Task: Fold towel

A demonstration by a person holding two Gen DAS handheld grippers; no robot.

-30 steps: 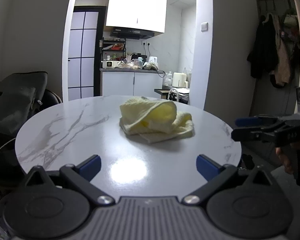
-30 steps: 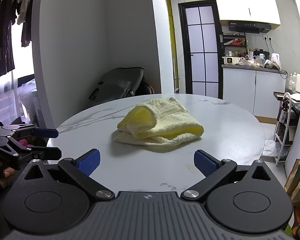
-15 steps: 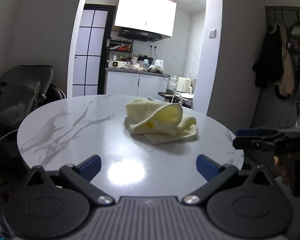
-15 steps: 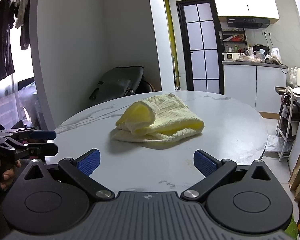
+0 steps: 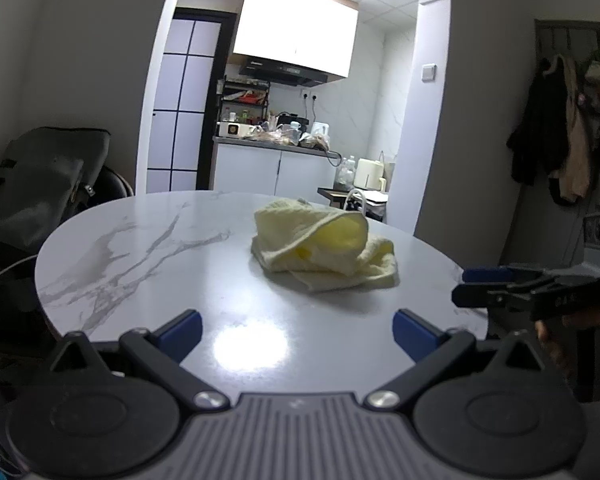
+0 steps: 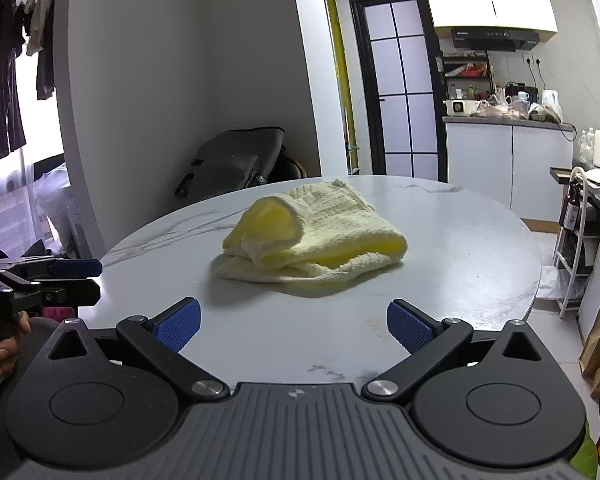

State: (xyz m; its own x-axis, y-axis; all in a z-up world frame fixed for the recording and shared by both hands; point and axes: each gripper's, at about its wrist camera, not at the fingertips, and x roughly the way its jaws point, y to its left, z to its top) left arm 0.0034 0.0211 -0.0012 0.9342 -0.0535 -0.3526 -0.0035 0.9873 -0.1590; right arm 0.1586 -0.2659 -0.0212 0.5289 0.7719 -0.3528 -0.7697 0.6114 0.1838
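Observation:
A crumpled pale yellow towel lies bunched in a heap near the middle of the round white marble table. It also shows in the right wrist view. My left gripper is open and empty, over the table's near edge, well short of the towel. My right gripper is open and empty at the table's near edge on its side. Each gripper shows in the other's view: the right one at the table's right edge, the left one at the table's left edge.
A grey bag sits on a chair behind the table. A kitchen counter with clutter stands beyond the archway. Coats hang on the right wall. A white wire rack stands to the table's right.
Both grippers have drawn back and sunk slightly, so the table and towel sit lower and a little further off. Both stay open. The towel has not moved.

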